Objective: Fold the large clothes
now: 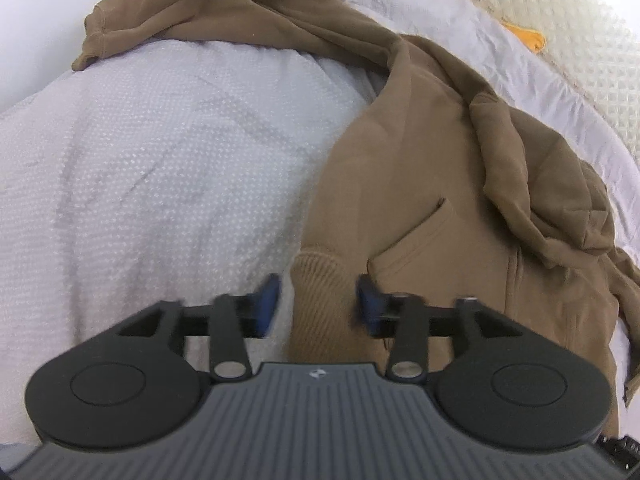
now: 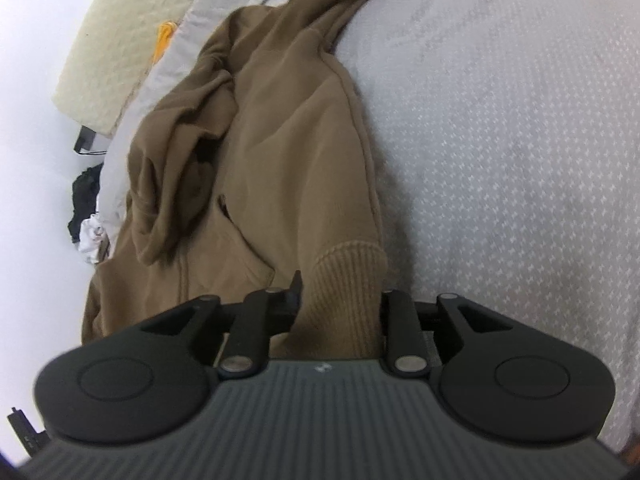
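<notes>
While a brown zip hoodie (image 1: 432,168) lies spread and rumpled across a pale grey dotted bedspread (image 1: 160,168), both hand-held grippers hang over its ribbed hem (image 1: 324,280). From the left wrist camera, the left gripper (image 1: 318,300) has its blue-padded fingers (image 1: 269,298) standing apart on either side of the ribbed corner, not pressing on it. From the right wrist camera, the right gripper (image 2: 340,300) straddles the same ribbed band (image 2: 344,280) with its black fingers; its jaws are narrower, and I cannot tell whether the pads press on the cloth. One sleeve (image 1: 168,12) trails away across the bedspread, and a slanted pocket (image 1: 416,236) lies just beyond the hem. Along the bed's edge runs a cream quilted cover (image 2: 116,40) with an orange patch (image 2: 164,38) beside it. No readable writing or brand shows; only a small light mark (image 1: 319,374) sits on each gripper's grey ribbed body.
</notes>
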Demonstrator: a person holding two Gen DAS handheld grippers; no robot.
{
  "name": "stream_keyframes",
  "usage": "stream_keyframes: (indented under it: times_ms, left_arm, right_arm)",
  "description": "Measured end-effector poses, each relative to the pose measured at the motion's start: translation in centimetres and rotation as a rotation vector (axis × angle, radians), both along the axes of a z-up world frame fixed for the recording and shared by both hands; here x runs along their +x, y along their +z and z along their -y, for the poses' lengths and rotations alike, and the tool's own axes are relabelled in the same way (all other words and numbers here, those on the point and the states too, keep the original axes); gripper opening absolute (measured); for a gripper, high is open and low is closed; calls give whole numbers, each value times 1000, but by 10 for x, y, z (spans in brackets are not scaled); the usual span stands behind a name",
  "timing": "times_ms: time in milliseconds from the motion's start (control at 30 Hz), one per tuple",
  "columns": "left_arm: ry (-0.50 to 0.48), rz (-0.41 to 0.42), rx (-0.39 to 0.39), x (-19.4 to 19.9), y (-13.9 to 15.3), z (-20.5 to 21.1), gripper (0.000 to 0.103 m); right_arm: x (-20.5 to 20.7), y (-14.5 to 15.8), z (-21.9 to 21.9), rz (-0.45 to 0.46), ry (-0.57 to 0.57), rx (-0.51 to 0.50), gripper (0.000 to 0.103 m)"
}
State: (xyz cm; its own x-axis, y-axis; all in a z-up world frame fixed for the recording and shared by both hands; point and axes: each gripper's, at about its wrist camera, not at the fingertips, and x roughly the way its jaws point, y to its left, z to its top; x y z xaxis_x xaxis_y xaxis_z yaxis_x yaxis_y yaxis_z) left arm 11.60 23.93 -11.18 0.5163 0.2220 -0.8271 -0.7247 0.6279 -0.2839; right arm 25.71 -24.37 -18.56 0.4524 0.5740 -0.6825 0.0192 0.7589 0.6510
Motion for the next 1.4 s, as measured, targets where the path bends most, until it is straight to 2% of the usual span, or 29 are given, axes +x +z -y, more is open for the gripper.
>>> stream_keyframes:
  times_ms: [33,67,133,200,233,333,433,533,633,767,900,1033,1133,1233,1400]
  left_arm:
    - [-16,4,-12,-3,6,2,65]
    - [-28,13,-15,-4,10,4,67]
    - [-42,32,11,-12,25,14,68]
    - [-63,62,68,-19,47,25,69]
    - [-78,78,99,-20,56,32,69]
    - [-137,121,191,-6,84,54,69]
    - [-210,166,247,28,104,79,69]
    - [-328,210,245,80,113,103,69]
    - [-428,235,287,139,109,130,69]
    - [-504,243,286,209,89,157,69]
    - [-545,256,346,273,69,181,69]
    - [-554,172,409,324,30,187,62]
    - [-568,138,377,348,2,186,58]
    - [-593,84,382,359,-18,193,57]
    - [-579,50,358,369,-40,193,57]
  right_arm:
    - [-4,5,4,8,-5,-2,30]
    - [-5,8,4,15,-13,-7,37]
    - [-9,17,11,41,-49,-28,56]
    - [-9,24,19,85,-100,-50,82]
    - [-7,27,23,101,-128,-51,84]
    - [-1,29,31,115,-160,-33,83]
    - [2,28,28,122,-163,-46,83]
    - [5,28,21,132,-141,-67,83]
    - [7,28,16,155,-120,-97,83]
    - [18,24,15,162,-124,-107,83]
    - [37,19,19,157,-166,-98,83]
    - [54,9,21,163,-178,-106,83]
    - [65,1,24,139,-192,-103,82]
    - [70,-6,29,106,-222,-53,83]
    - [76,-8,19,135,-191,-101,83]
